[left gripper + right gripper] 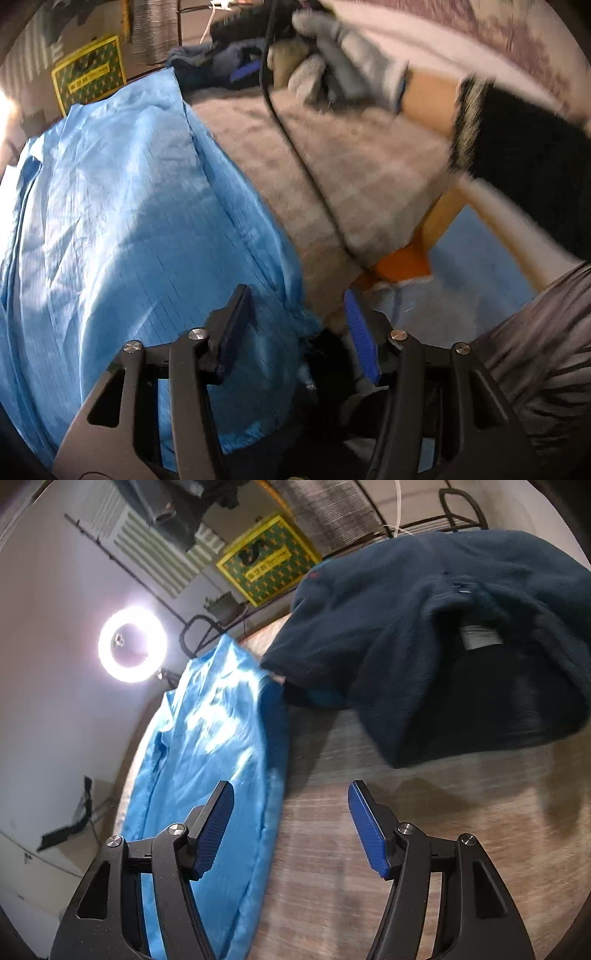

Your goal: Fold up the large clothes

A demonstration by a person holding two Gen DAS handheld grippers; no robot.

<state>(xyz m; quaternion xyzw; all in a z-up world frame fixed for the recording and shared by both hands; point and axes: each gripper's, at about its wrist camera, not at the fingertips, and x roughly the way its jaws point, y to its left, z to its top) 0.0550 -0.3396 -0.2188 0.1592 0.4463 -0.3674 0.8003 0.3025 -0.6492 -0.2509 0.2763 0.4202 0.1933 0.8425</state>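
Note:
A shiny light-blue garment [122,206] lies spread on the left part of a round wood-grain table [354,166]. My left gripper [297,325] hovers over the garment's near right corner with its jaws apart; the thin cloth lies between the pads and is not pinched. In the right wrist view the same blue garment [207,757] runs along the table's left edge. My right gripper [291,819] stands open above the table [332,867], its left finger over the cloth's border, holding nothing. A gloved hand [332,55] carries it at the far side.
A dark navy fleece [443,646] is heaped at the table's far side, overlapping the blue garment's end. A lit ring light [132,644], a yellow-green box [266,561] and a metal rack stand beyond the table. A black cable [295,147] crosses the tabletop.

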